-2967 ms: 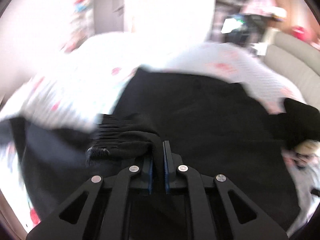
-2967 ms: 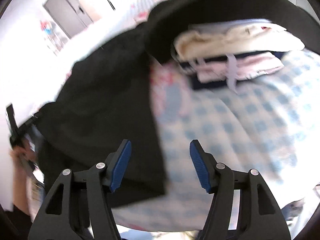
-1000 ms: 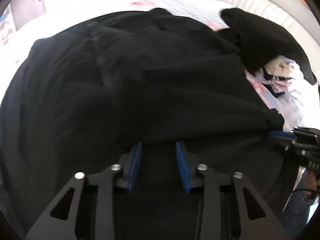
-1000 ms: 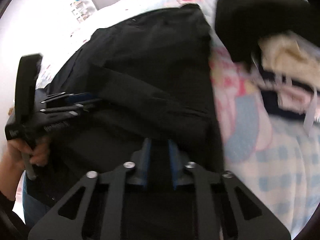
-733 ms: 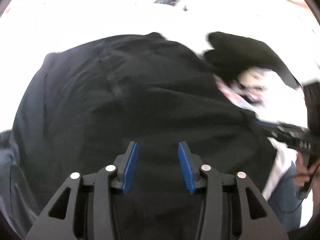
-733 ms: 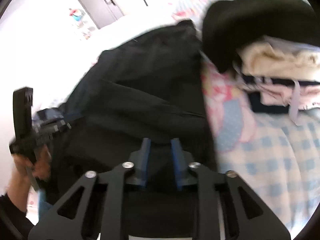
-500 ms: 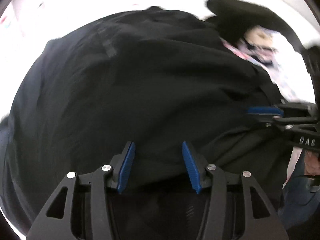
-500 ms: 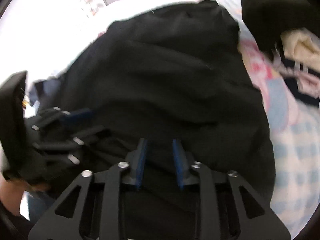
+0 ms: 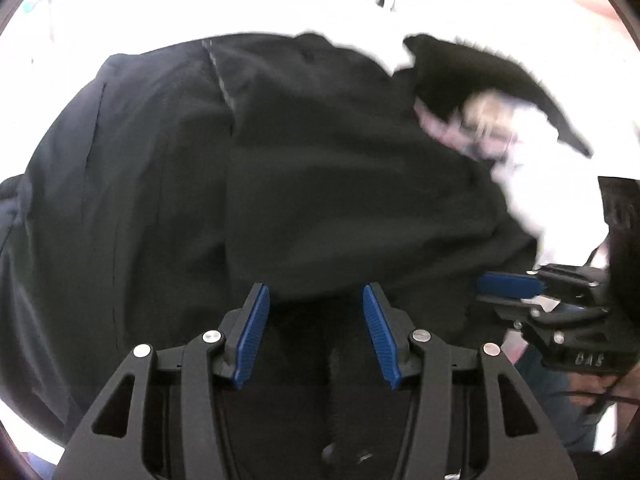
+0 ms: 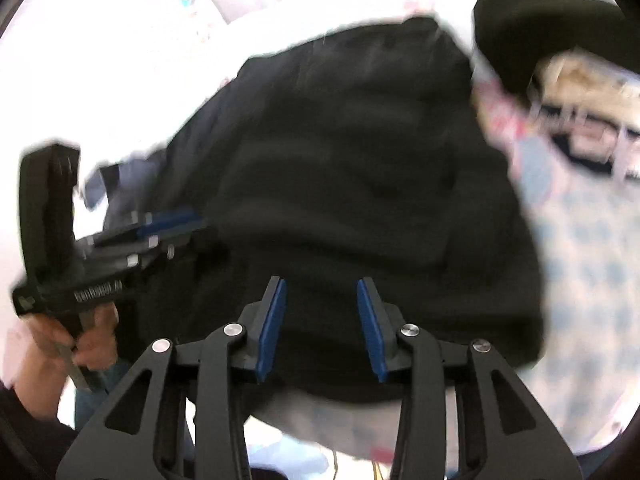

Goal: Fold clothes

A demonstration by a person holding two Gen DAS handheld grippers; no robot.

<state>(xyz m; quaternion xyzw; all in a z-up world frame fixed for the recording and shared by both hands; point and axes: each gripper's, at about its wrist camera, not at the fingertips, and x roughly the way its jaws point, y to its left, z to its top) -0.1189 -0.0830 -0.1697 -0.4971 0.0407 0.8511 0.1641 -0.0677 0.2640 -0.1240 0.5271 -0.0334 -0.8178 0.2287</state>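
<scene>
Black garment (image 9: 320, 168) spread ahead; clothes pile (image 10: 580, 92) blocks right.

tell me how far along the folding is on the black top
Done: the black garment lies doubled over on the bed. In hand: nothing; the left gripper is open, the right gripper is opening, nothing pinched. Left: further folds, then probably the clothes pile.

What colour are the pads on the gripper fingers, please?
Blue pads, clearest in the left wrist view.
</scene>
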